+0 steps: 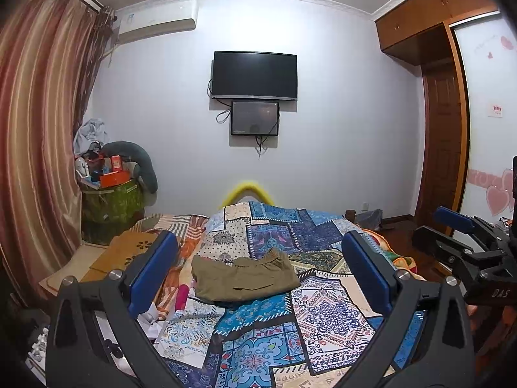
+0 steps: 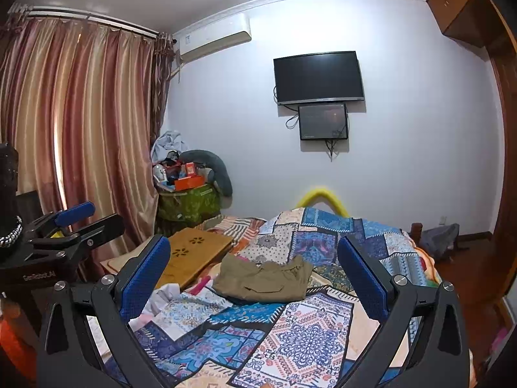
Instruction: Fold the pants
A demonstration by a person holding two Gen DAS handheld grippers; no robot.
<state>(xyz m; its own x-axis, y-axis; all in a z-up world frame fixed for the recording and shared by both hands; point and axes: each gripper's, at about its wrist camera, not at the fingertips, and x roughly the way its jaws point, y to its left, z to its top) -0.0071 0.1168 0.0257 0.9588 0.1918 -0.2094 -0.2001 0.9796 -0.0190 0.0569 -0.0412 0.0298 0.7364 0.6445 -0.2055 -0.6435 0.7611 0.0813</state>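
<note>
Olive-green pants [image 1: 245, 276] lie folded into a compact bundle on the patchwork bedspread [image 1: 326, 310], elastic waistband toward the far side. In the right wrist view the same pants [image 2: 263, 279] rest mid-bed. My left gripper [image 1: 258, 274] hovers well short of the bundle, its blue pads wide apart and empty. My right gripper [image 2: 255, 278] is likewise open and held back from the pants, nothing between its fingers. The right gripper's body [image 1: 468, 242] shows at the right edge of the left wrist view; the left gripper's body [image 2: 64, 229] shows at the left of the right wrist view.
A wooden lap tray [image 2: 194, 255] lies on the bed's left side, with pink and white clothing [image 2: 168, 294] beside it. A cluttered green bin [image 1: 113, 200] stands by the striped curtain [image 1: 42, 129]. A TV [image 1: 254, 76] hangs on the far wall; a wardrobe [image 1: 446, 113] stands right.
</note>
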